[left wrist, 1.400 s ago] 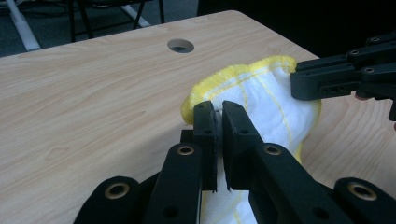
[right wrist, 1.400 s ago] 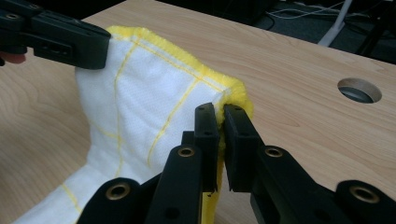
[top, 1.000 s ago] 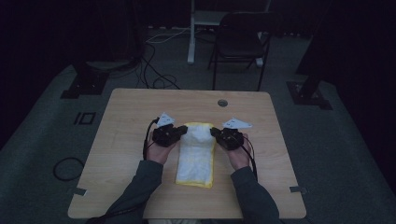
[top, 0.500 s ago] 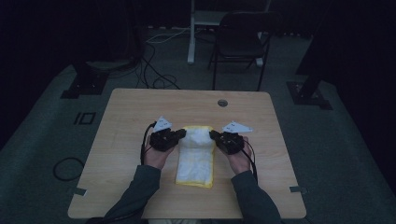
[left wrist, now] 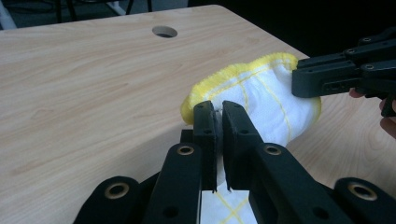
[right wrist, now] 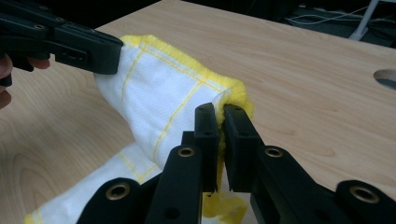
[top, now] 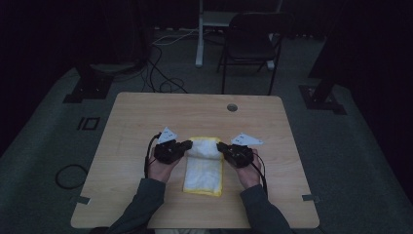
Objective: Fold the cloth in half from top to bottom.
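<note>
A rectangular light-wood table (top: 146,122) with a round cable hole (top: 232,107) is bearing a white cloth with yellow edging (top: 204,173), which is lying lengthwise, its far end apparently lifting off the surface.

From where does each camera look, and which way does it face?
High view: above the table's near side, looking forward and down; forearms, both claws.
Left gripper view: on the left claw, looking along its jaws at the cloth.
Right gripper view: on the right claw, likewise.
Shared: cloth, table, the opposite claw.
</note>
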### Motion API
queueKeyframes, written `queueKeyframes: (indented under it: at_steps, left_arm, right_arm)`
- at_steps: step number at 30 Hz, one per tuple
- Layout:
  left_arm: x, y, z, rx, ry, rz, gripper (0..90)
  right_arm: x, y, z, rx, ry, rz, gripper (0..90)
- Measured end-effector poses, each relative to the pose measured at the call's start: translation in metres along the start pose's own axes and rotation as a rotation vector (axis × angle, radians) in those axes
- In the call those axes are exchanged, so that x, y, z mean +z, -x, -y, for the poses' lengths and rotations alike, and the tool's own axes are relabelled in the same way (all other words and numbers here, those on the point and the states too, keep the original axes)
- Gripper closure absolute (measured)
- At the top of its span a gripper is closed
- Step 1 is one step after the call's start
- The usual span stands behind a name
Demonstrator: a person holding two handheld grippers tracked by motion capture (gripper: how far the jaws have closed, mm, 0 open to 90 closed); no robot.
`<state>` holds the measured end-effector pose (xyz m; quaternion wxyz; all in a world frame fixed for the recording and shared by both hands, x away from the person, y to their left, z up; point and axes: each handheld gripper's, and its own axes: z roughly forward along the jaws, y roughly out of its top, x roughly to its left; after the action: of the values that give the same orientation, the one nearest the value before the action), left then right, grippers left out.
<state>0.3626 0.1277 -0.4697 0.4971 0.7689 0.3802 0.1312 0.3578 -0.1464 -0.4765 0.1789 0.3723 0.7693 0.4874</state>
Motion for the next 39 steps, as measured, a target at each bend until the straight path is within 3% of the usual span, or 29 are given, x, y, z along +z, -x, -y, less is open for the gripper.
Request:
queueKeyframes:
  at_steps: [26, 35, 39]
  left_arm:
    - [-0.005, 0.006, 0.035, -0.069, -0.022, 0.039, 85.3]
    - [-0.003, 0.011, 0.047, -0.064, -0.058, 0.044, 84.4]
    - [-0.007, 0.010, 0.047, -0.068, -0.044, 0.048, 80.5]
  right_arm:
    - [-0.004, -0.019, 0.031, -0.003, -0.054, -0.023, 85.2]
    - [-0.004, -0.024, 0.042, -0.014, -0.082, -0.020, 85.1]
    - [-0.003, -0.026, 0.049, -0.010, -0.092, -0.020, 85.1]
